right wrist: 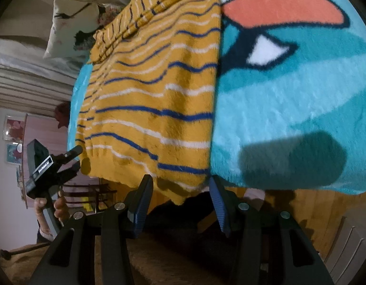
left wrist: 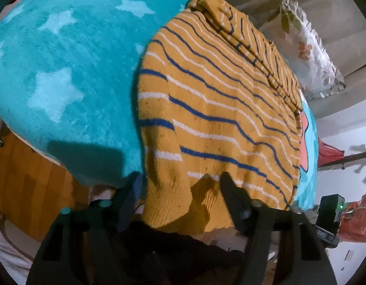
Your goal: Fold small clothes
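A mustard knit sweater point(left wrist: 218, 109) with blue and white stripes lies spread on a turquoise fleece blanket point(left wrist: 64, 59), its ribbed hem hanging over the near edge. My left gripper point(left wrist: 180, 185) is open, its jaws either side of the hem's left corner. In the right wrist view the sweater point(right wrist: 154, 99) lies left of a cartoon print on the blanket point(right wrist: 289, 99). My right gripper point(right wrist: 180, 190) is open around the hem's right corner. The left gripper point(right wrist: 75, 158) shows there too, open at the sweater's other hem corner.
A floral pillow point(left wrist: 308, 47) lies beyond the sweater against a beige sofa back point(left wrist: 313, 0). Orange wooden boards point(left wrist: 28, 178) show under the blanket's edge. A white pillow point(right wrist: 71, 23) sits far left. A red bag point(left wrist: 358, 216) is at the right.
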`<action>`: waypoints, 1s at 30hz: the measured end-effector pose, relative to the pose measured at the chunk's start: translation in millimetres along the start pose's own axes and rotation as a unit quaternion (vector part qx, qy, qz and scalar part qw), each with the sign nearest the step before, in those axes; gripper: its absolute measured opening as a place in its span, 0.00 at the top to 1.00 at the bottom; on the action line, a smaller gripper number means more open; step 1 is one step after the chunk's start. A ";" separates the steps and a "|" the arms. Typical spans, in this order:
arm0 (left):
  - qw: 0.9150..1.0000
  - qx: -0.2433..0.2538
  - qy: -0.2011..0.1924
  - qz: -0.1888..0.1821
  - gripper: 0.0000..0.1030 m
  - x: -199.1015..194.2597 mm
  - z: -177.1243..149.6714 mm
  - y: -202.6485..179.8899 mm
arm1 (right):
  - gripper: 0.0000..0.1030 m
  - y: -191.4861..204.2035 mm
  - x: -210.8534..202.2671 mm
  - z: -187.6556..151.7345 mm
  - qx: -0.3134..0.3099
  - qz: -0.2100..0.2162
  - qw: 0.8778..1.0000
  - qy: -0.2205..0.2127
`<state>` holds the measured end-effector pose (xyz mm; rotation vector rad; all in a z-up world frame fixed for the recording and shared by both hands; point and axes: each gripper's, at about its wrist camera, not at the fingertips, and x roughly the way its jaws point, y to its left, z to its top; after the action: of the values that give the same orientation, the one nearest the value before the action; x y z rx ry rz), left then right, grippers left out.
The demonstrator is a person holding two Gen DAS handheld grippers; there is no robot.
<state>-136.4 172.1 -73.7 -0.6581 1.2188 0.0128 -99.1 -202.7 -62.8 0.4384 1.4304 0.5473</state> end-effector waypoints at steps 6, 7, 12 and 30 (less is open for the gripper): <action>1.000 -0.003 0.014 0.020 0.89 0.7 -1.9 0.1 | 0.48 -9.1 17.5 3.7 0.013 0.040 0.999 0.011; 1.000 -0.008 0.012 0.016 0.89 -1.0 -1.9 0.3 | 0.51 -9.9 20.4 4.1 0.014 0.053 0.998 0.015; 1.000 -0.005 -0.006 0.012 0.91 -19.7 -1.8 -14.4 | 0.87 -4.3 15.9 2.6 0.001 0.088 0.996 0.025; 0.996 -0.043 -0.043 -0.073 0.77 9.8 148.9 -62.1 | 0.85 2.0 -25.4 155.7 0.000 0.011 0.992 -0.123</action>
<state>17.2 188.7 -26.1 -0.8117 1.0892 -0.0278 54.1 -209.9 -26.0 0.5043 1.1911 0.4926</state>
